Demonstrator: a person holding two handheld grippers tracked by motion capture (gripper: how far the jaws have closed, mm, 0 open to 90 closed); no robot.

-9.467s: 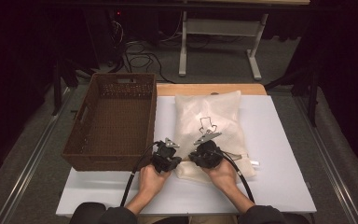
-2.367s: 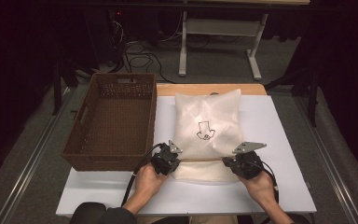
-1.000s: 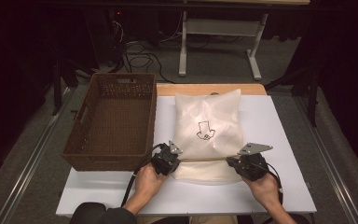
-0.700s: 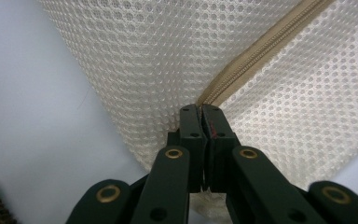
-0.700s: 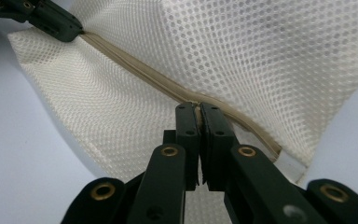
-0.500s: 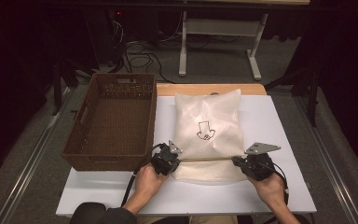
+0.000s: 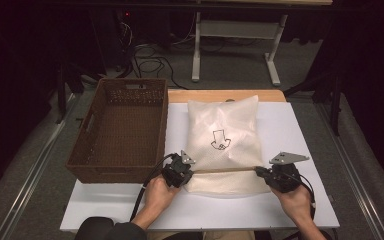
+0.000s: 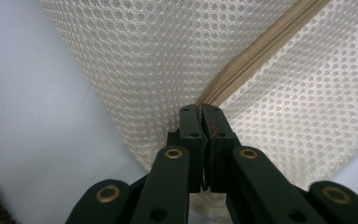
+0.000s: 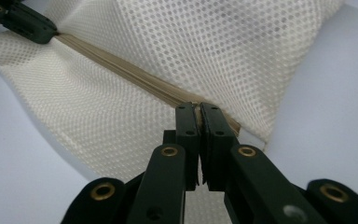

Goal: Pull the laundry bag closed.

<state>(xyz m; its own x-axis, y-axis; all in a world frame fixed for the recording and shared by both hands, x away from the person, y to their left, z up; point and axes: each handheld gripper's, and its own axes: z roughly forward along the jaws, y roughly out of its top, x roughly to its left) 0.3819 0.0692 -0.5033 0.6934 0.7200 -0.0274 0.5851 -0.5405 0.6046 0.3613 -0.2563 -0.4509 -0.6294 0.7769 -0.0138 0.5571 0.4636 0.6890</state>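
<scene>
Item: white mesh bag point(image 7: 222, 145), lying on the table point(image 7: 300, 125) beside the basket point(image 7: 122, 130). We are clamping its zipper point(image 7: 225, 170): left gripper point(image 8: 200, 111) pinching one end, right gripper point(image 9: 198, 108) pinching the other. Zipping looks nearly finished; next, we judge, releasing and lifting.

**Both tongs clamped, arms spread**

Left tongs point(image 7: 186, 169) jaws pinched together, forearm coming in from bottom centre-left. Right tongs point(image 7: 261, 171) also pinched, hand point(image 7: 296, 200) out wide to the right. Tips point inward at each other, both low and level.
</scene>
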